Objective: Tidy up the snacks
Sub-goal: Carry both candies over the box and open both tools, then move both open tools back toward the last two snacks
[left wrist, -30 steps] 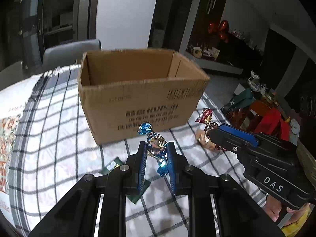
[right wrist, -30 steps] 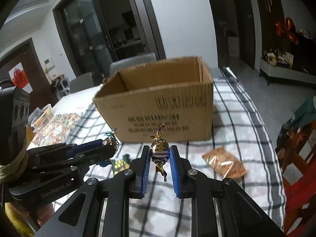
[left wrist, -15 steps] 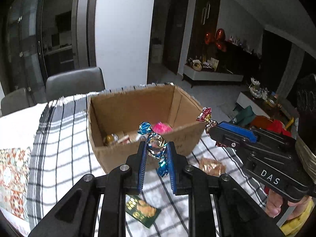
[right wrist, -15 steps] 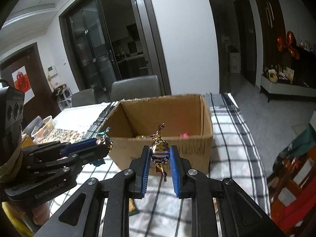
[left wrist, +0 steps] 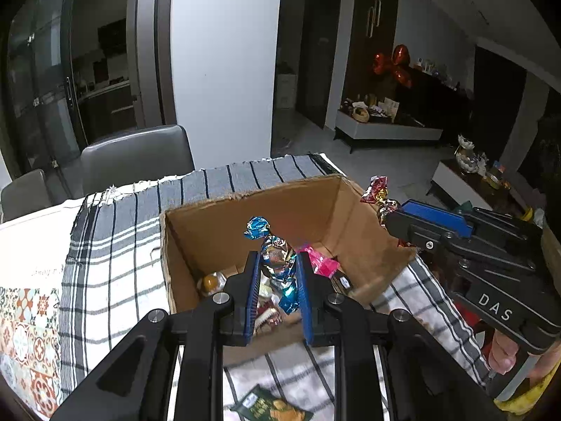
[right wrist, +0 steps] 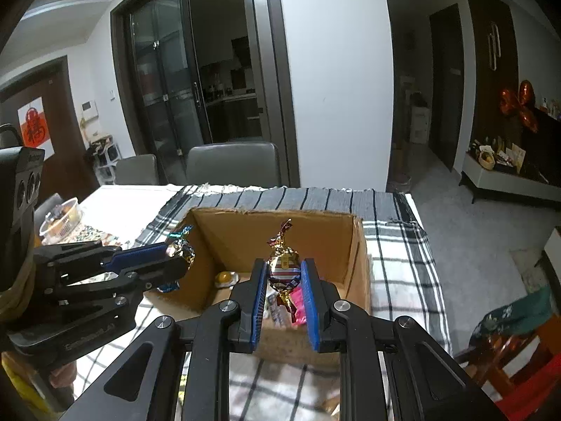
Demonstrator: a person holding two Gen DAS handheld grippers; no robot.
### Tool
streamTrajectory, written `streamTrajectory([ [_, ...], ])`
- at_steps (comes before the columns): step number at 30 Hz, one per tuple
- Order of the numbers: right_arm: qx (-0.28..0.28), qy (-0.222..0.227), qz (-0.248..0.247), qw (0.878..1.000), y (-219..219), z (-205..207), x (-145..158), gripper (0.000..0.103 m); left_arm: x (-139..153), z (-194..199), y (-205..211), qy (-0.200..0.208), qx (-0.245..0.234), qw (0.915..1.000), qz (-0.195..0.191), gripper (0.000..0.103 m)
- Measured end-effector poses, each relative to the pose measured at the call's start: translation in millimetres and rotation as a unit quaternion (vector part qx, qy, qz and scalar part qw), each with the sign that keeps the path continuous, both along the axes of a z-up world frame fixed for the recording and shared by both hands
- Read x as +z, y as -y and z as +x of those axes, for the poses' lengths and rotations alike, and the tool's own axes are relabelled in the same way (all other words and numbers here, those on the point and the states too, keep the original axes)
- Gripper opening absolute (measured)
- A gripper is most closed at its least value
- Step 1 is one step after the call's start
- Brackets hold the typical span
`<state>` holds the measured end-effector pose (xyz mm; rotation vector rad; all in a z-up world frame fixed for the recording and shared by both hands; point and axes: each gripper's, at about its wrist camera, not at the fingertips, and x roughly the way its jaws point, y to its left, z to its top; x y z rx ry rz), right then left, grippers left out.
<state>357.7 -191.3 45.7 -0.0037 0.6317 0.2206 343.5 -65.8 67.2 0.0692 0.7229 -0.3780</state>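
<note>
A cardboard box is sitting open-topped on the counter, which is wearing a checked cloth, and it is lying directly ahead of and below both tools. Nothing is standing between either tool and the box opening. Inside the box, a pink wrapped snack is lying just beyond the left tool's right finger, a yellow round snack is lying ahead-left of the right tool against the inner wall, and further wrappers are showing below the fingers, too cluttered to count. One green sachet is lying on the cloth below the left tool, outside the box on its near side. Two grey chairs are standing beyond the far edge of the counter, and one clear tub is resting well to the left of the right tool. The left tool is pointing forward over the near wall of the box, its fingers narrowed onto one blue-ended foil candy, held upright. The right tool is hovering over the same opening alongside, fingers likewise narrowed onto one red-and-gold foil candy, standing upright with a twisted end upward. Two candies are thus being gripped, one per tool, both above the box interior.
</note>
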Motion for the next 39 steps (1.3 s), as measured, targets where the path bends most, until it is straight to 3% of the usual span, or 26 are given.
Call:
streamTrajectory([
  [4, 0.001, -0.007, -0.008, 1.0, -1.0, 15.7, -0.9, 0.023, -0.3, 12.4, 2.7, 0.007, 0.011, 0.9998, 0.014, 0.027],
  [5, 0.0, -0.011, -0.011, 1.0, -0.7, 17.9, -1.4, 0.026, 0.4, 13.5, 2.9, 0.009, 0.013, 0.9998, 0.016, 0.034],
  [8, 0.002, -0.011, -0.016, 1.0, -0.1, 16.3, -3.2, 0.035, 3.1, 10.5, 3.3, 0.013, 0.016, 0.9997, 0.016, 0.042],
  [24, 0.015, -0.026, -0.015, 0.999, 23.9, -38.1, -15.7, 0.035, -2.5, -51.7, 24.2, 0.011, 0.025, 0.9992, 0.03, 0.042],
  [27, 0.016, -0.039, -0.027, 0.999, 29.9, -48.5, -26.1, 0.037, -13.3, -59.9, 28.4, -0.003, 0.022, 0.9994, 0.027, 0.042],
  [29, 0.014, -0.047, -0.037, 0.998, 34.5, -54.8, -34.4, 0.047, -22.7, -63.0, 30.7, -0.016, 0.02, 0.9994, 0.023, 0.042],
  [39, 0.021, -0.136, -0.049, 0.989, 58.7, -62.8, -88.3, 0.047, -74.2, -72.5, 56.6, -0.083, 0.009, 0.9958, 0.038, 0.043],
])
